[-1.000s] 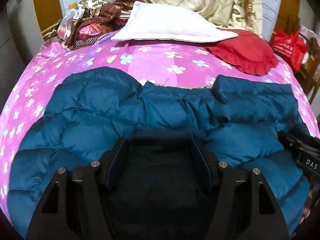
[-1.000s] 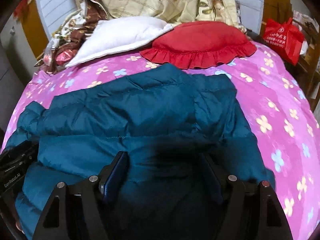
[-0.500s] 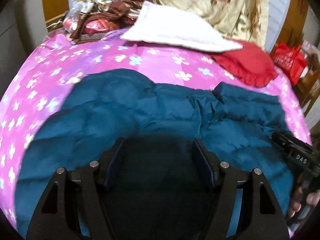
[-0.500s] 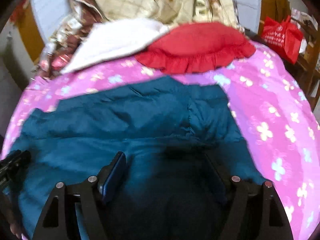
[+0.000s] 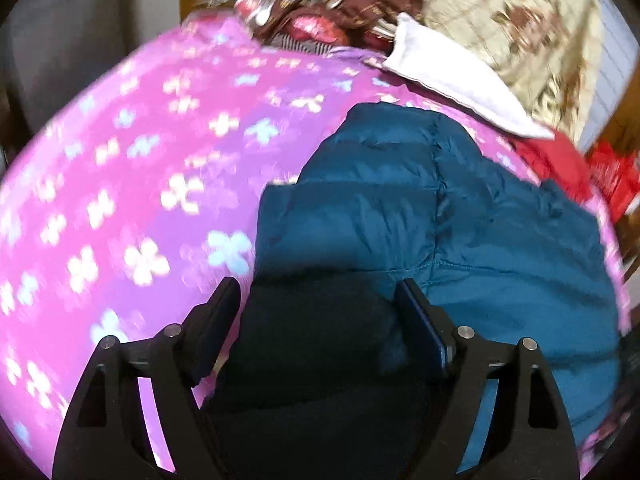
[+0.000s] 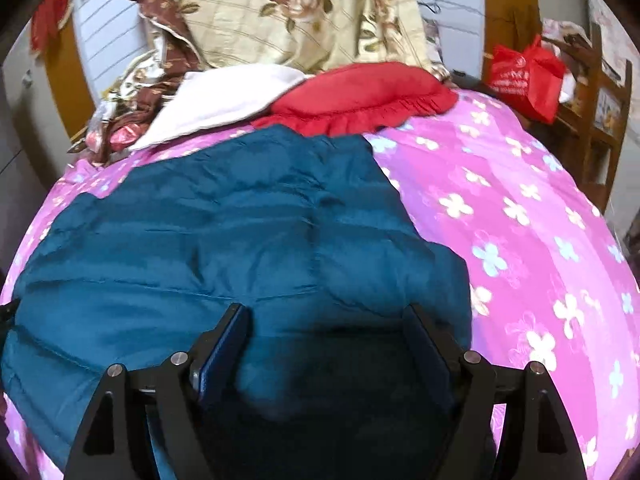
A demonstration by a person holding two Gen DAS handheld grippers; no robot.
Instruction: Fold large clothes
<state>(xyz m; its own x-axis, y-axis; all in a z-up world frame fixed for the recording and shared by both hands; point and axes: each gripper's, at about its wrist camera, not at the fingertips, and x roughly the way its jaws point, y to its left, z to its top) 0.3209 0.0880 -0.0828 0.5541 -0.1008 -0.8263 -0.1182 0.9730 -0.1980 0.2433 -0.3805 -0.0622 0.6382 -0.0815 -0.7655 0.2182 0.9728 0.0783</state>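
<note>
A teal quilted down jacket lies spread on a pink flowered bedspread. In the left wrist view my left gripper is open, its jaws wide apart over the jacket's left edge, with dark fabric between them. In the right wrist view the jacket fills the left and middle. My right gripper is open over the jacket's near right part, jaws wide apart. Neither gripper visibly pinches the fabric.
At the head of the bed lie a white pillow, a red frilled cushion and a floral quilt. A red plastic bag sits on wooden furniture at the right. Pink bedspread extends right of the jacket.
The left gripper has swung left, so the jacket's left edge and more bedspread now show. The right gripper moved forward toward the pillows. Both stayed open.
</note>
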